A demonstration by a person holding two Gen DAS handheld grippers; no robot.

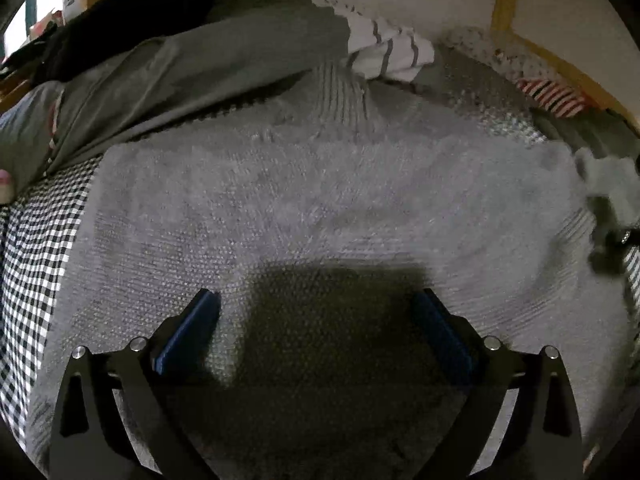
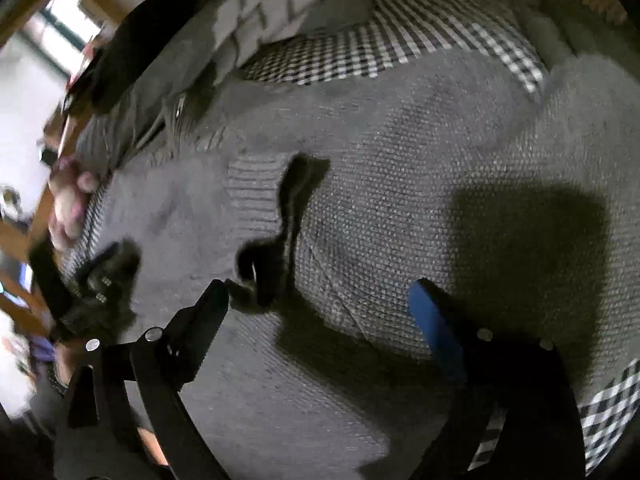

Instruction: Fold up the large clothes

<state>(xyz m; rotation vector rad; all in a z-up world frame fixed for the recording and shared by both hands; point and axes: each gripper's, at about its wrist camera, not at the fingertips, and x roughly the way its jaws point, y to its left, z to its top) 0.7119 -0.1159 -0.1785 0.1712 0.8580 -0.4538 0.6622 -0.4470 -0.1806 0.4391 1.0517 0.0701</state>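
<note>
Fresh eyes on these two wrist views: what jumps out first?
A big grey knit sweater fills the middle of both views, spread over a black-and-white checked cloth that shows at its edges. Both grippers hang open above it with nothing between the jaws: left gripper, right gripper. Behind the sweater lies a heap of other clothes, among them a white striped garment.

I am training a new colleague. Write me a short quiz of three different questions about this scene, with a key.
1. True or false: the right gripper is clamped on the grey knitted sweater.
2. What pattern has the cloth under the sweater? A) flowers B) black-and-white checks C) dots
3. Fill in: the left gripper hovers over the sweater with its jaws ____.

Key: 1 false, its jaws stand open with nothing pinched; 2 B; 3 open.
</note>
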